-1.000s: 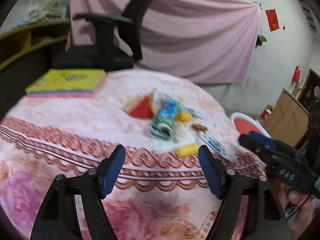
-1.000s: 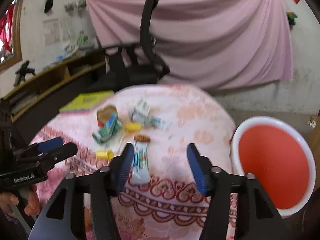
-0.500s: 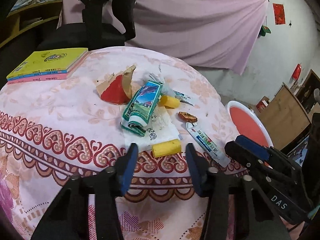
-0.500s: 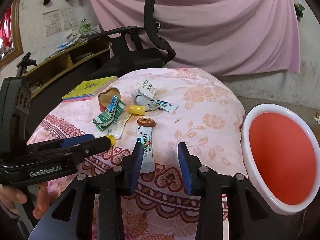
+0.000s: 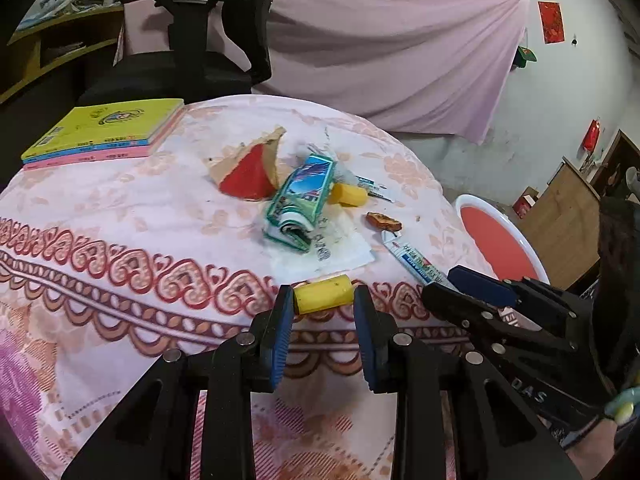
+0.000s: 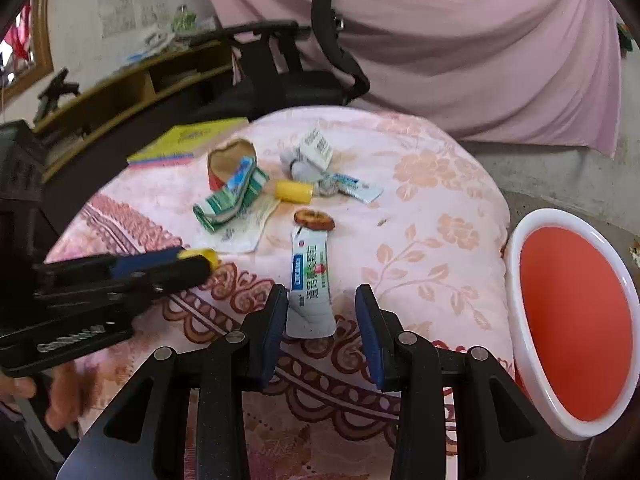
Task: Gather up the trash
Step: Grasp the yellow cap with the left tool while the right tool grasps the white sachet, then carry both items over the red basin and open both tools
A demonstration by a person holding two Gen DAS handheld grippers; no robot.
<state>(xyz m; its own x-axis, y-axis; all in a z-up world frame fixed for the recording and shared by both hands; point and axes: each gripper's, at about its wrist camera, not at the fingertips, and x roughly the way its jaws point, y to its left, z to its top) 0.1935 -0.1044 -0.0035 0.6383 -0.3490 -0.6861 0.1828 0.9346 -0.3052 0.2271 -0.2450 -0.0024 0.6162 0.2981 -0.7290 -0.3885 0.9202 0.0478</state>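
Bracketing a short yellow cylinder (image 5: 323, 293), the left gripper (image 5: 323, 322) has its blue-padded jaws spread just wider than the piece, one pad at each flat end; whether the pads press on it cannot be told. The cylinder lies on its side at the near edge of the round table (image 5: 120, 208), its long axis running left to right across the gap.

In the right wrist view, the right gripper (image 6: 322, 322) also has its jaws spread, straddling the near end of a flattened white sachet (image 6: 310, 288). The sachet lies flat with its long axis pointing away from the gripper, toward the table's middle, and a clear gap shows beside it on the right.

Just beyond the sachet's far end sits a small brown scrap (image 6: 314, 220). Farther in lies a cluster of litter: a crumpled green and blue wrapper (image 5: 302, 204) resting on a white paper sheet (image 5: 340, 254), a second yellow cylinder (image 5: 349, 194) beside the wrapper, and a torn red and tan cardboard piece (image 5: 250, 172) tilted up behind it.

A stack of yellow and pink books (image 5: 104, 132) sits at the table's far left. A red basin with a white rim (image 6: 576, 320) stands off the table's right edge, lower down. A black office chair (image 5: 192, 52) and a pink draped cloth (image 5: 380, 48) stand behind.
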